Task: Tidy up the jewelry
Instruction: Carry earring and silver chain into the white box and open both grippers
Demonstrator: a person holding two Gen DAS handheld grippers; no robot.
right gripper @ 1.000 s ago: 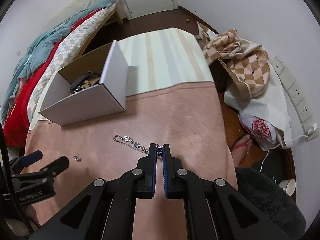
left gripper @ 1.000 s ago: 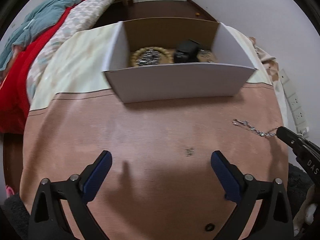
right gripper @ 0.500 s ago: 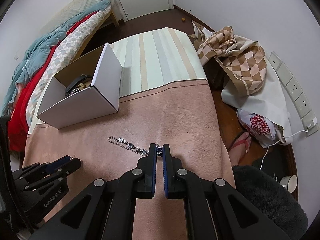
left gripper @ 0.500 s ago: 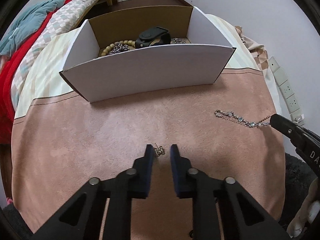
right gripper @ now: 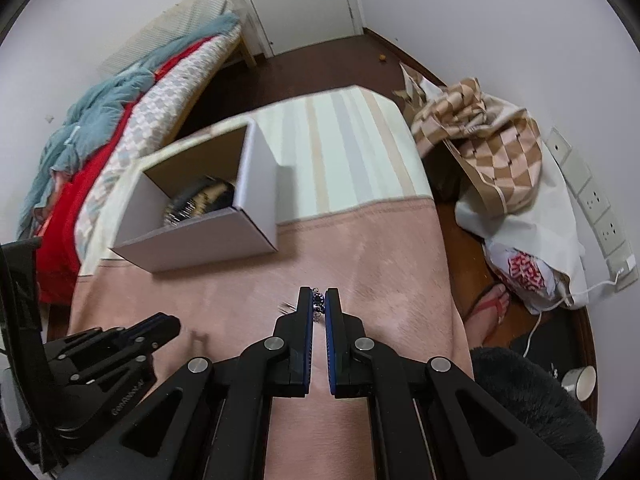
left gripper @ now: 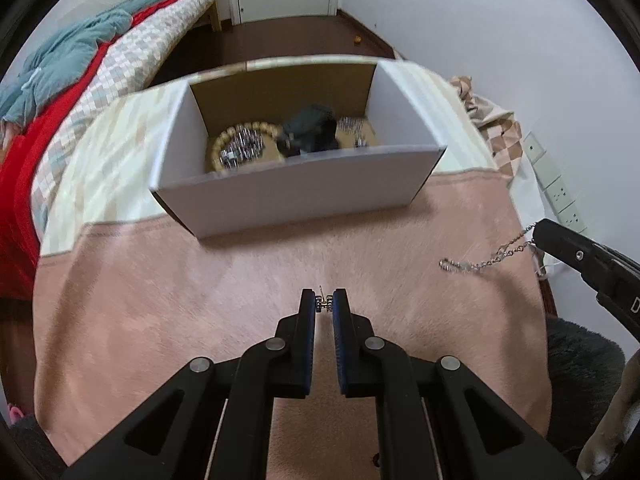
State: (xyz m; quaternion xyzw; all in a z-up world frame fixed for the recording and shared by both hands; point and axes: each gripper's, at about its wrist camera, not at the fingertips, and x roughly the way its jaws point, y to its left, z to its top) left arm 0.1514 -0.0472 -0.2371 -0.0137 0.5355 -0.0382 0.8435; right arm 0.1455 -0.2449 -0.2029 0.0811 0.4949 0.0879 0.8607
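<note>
The left gripper [left gripper: 324,304] pinches a small earring [left gripper: 323,303] between its blue pads above the pink cloth [left gripper: 200,300]. Ahead stands an open white cardboard box [left gripper: 296,196] holding a beaded bracelet [left gripper: 224,144]. At right, the right gripper [left gripper: 538,236] grips a silver chain [left gripper: 484,260].

Pink blanket [left gripper: 168,300] under me, striped cloth [right gripper: 352,148] beyond it. Bed on my left with red cover [right gripper: 84,184] and teal quilt [right gripper: 100,120]. White door [right gripper: 296,0] at far wall. Checked cloth [right gripper: 492,148] heaped at my right, printed bag [right gripper: 524,272] below it, wall sockets [right gripper: 600,208] near. Foot in sandal [right gripper: 492,308], I think; cup [right gripper: 582,382] on floor.
</note>
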